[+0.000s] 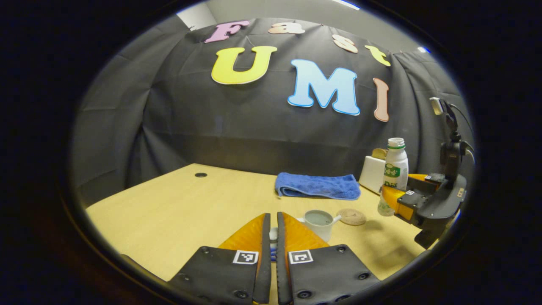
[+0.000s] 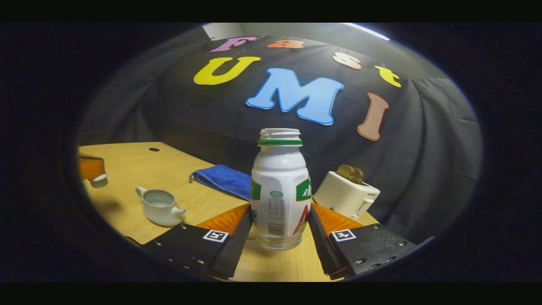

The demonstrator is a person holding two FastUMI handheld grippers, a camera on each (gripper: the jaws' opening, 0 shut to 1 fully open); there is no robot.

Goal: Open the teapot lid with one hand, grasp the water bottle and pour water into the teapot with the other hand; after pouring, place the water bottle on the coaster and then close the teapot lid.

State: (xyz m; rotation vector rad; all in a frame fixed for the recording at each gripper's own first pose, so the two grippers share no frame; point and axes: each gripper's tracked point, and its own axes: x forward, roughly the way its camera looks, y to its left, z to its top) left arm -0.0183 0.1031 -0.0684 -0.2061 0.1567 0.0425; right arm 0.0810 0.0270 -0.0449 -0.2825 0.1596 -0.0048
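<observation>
The right hand-held gripper (image 2: 279, 237) pinched the open water bottle (image 2: 280, 190), the left hand-held gripper (image 1: 273, 237) pinched the lid (image 2: 100, 181), and careless tipping could spill past the teapot (image 2: 160, 206) beside it.

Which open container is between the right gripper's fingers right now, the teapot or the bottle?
The water bottle, tall and capless; the squat teapot sits apart on the table.

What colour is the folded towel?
Blue. The towel shows best in the left gripper view, at the table's back.
</observation>
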